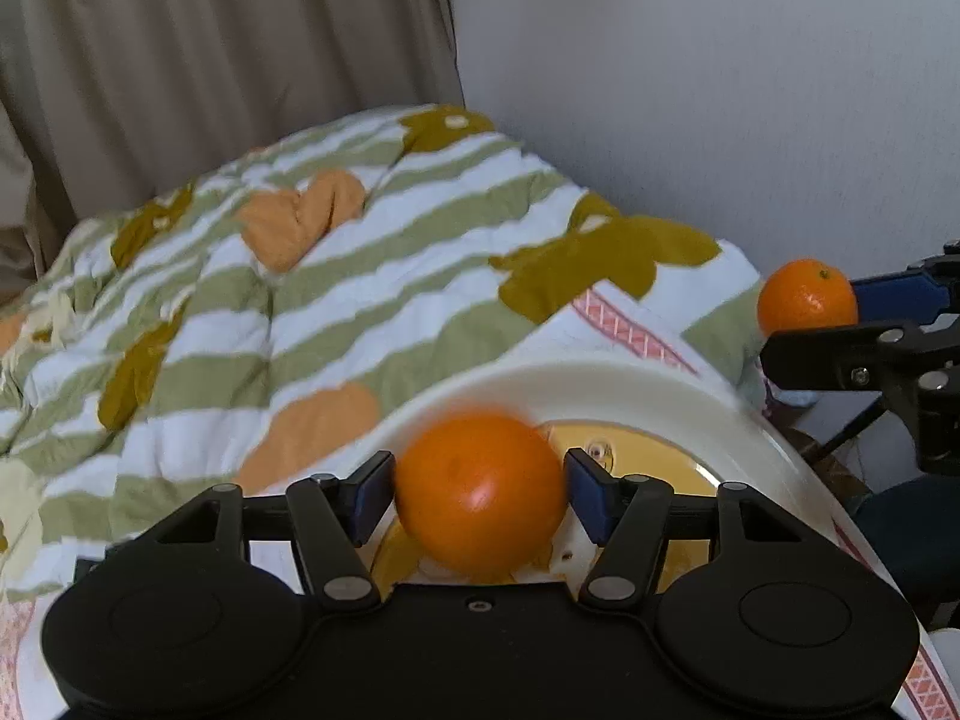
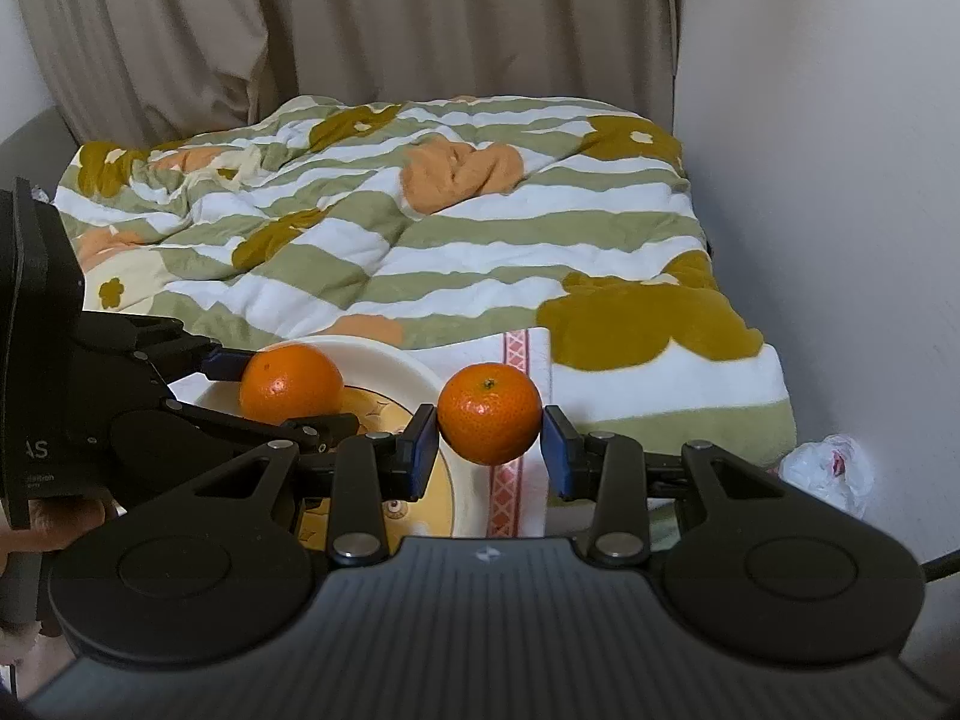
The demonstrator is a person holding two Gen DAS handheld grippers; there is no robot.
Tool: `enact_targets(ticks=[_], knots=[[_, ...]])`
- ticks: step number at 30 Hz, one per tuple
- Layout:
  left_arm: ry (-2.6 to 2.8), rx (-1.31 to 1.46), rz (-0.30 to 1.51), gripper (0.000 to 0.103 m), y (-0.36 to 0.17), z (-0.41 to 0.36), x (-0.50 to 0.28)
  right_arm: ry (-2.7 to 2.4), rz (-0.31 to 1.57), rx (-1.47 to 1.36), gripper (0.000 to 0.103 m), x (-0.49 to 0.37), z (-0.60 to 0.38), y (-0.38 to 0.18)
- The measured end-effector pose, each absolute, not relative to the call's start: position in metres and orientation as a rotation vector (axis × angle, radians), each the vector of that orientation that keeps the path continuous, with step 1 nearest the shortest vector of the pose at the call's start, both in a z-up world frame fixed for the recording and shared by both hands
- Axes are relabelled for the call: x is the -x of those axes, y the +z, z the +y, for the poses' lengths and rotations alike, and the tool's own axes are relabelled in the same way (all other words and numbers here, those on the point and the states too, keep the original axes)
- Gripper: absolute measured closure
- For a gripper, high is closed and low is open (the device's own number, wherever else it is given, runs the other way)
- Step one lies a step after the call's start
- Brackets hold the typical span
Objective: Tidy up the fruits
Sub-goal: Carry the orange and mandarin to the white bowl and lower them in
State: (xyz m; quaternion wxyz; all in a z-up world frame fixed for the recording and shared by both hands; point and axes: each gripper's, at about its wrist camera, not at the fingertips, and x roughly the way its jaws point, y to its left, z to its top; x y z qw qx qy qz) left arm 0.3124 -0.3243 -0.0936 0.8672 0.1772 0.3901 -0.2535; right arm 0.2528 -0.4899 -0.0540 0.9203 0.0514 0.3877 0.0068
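The left gripper (image 1: 480,495) hangs over the cream, yellow-centred round plate (image 1: 630,384) on the bed, its jaws released around a smooth orange mandarin (image 1: 480,492) that sits between them. At about three o'clock, just beyond the plate's rim, the right gripper (image 2: 489,450) has its jaws clenched on a second stem-up orange mandarin (image 2: 489,411), so its drop lies toward nine o'clock.

Both oranges: the one over the plate (image 1: 480,492) has a smooth, glossy peel with a bright highlight; the other orange (image 2: 489,412) shows a finely pitted, waxy skin. Plate (image 1: 600,384) looks glazed ceramic, cream rim shiny. Quilt (image 2: 456,252) is soft, matt, puckered cloth; curtain (image 2: 360,24) matt woven fabric; gripper bodies matt black plastic with bare metal pivot pins.
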Motion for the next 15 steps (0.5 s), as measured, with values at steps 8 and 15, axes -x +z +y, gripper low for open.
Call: enact_targets(ticks=[8,15], knots=[[-0.481,-0.375,0.814,0.002,-0.079,-0.31,-0.302,0.014,0.778,-0.104,0.051,-0.247,-0.496,-0.043],[-0.394,-0.275,0.872,0.002,-0.064,-0.277,-0.292,0.089,0.79,-0.051,0.051,-0.256,-0.484,-0.045]])
